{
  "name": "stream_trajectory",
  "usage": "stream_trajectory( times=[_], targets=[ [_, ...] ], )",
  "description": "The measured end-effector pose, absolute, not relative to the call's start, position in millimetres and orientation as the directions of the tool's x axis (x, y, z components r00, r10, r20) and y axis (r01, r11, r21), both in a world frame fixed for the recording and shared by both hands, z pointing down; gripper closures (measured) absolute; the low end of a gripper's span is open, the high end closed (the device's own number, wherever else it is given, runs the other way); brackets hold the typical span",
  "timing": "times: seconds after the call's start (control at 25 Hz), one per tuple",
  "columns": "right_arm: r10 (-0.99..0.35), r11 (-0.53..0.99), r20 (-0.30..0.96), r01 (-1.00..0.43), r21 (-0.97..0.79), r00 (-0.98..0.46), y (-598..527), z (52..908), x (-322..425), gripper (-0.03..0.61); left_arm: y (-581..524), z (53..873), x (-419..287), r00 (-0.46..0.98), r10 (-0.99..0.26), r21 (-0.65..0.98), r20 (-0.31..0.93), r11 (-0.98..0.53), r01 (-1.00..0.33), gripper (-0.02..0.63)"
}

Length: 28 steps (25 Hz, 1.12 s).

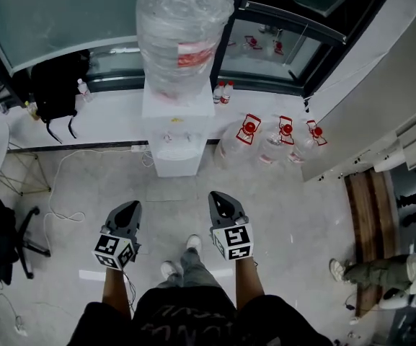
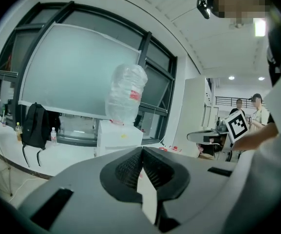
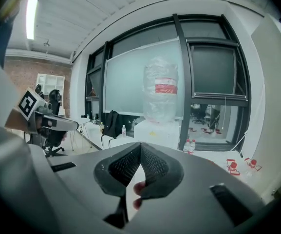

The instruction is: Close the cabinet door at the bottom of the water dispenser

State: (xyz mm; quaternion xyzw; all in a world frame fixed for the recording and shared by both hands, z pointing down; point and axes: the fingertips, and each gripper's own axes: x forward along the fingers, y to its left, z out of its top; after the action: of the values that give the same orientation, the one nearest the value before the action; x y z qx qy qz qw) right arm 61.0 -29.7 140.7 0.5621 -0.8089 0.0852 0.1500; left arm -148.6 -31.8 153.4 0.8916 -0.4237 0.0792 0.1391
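Observation:
The white water dispenser [image 1: 173, 132] stands against the window ledge with a big clear bottle [image 1: 182, 27] on top. From this steep angle its lower front and cabinet door are not visible. My left gripper [image 1: 130, 209] and right gripper [image 1: 218, 197] hover side by side over the floor, a step short of the dispenser, both pointing at it. Each is shut with nothing between its pads. The left gripper [image 2: 141, 152] faces the dispenser [image 2: 118, 138] from its own view. The right gripper [image 3: 140, 147] sees the dispenser [image 3: 155, 130] ahead.
Several spare water jugs [image 1: 269, 143] lie on the floor right of the dispenser. A black backpack [image 1: 60, 85] sits on the ledge to the left, with a cable [image 1: 60, 186] trailing on the floor. An office chair [image 1: 6, 236] is far left. A wooden bench [image 1: 370, 222] and a person [image 1: 381, 272] are at right.

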Motion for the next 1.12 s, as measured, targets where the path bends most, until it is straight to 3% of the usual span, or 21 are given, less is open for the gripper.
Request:
stream_trajectory(
  times=[0.4, 1.12],
  targets=[
    [-0.927, 0.294, 0.274, -0.951, 0.098, -0.258, -6, 85, 77, 0.566, -18, 93, -153, 0.611, -0.772, 0.131, 0.173, -0.597, -0.792, 0.598],
    [-0.941, 0.281, 0.222, -0.954, 0.101, -0.254, 19, 61, 55, 0.566, 1, 59, -170, 0.593, -0.797, 0.123, 0.115, -0.581, -0.804, 0.600]
  ],
)
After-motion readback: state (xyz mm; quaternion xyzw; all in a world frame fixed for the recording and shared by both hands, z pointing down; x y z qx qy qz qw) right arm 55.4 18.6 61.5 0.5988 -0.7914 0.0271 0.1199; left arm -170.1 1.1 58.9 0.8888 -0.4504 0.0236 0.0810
